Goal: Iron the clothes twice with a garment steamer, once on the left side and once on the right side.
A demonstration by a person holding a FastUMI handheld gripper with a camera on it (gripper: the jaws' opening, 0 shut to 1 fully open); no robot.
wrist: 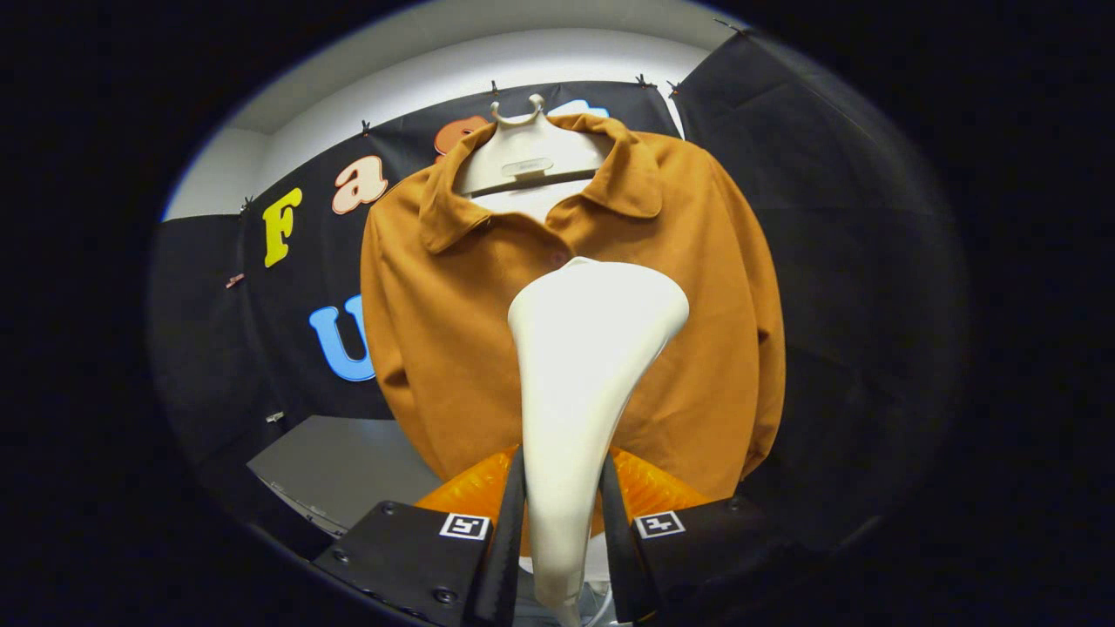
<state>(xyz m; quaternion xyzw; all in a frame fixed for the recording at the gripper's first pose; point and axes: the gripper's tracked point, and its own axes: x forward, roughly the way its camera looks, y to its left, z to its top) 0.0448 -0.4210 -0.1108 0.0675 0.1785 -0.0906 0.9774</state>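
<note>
A brown collared shirt (453,331) hangs on a white hanger (523,157) in front of the black booth wall. My gripper (562,514) is shut on the white garment steamer (584,348), both fingers pressing its handle. The steamer rises from between the fingers, and its wide head stands before the shirt's chest, just below the collar opening and near the middle of the garment. Whether the head touches the cloth I cannot tell. The steamer hides the shirt's middle strip.
A grey table surface (340,466) lies low to the left of the shirt. An orange ribbed part (649,488) shows behind the fingers, on either side of the steamer's handle. Black cloth walls close in on the left and right.
</note>
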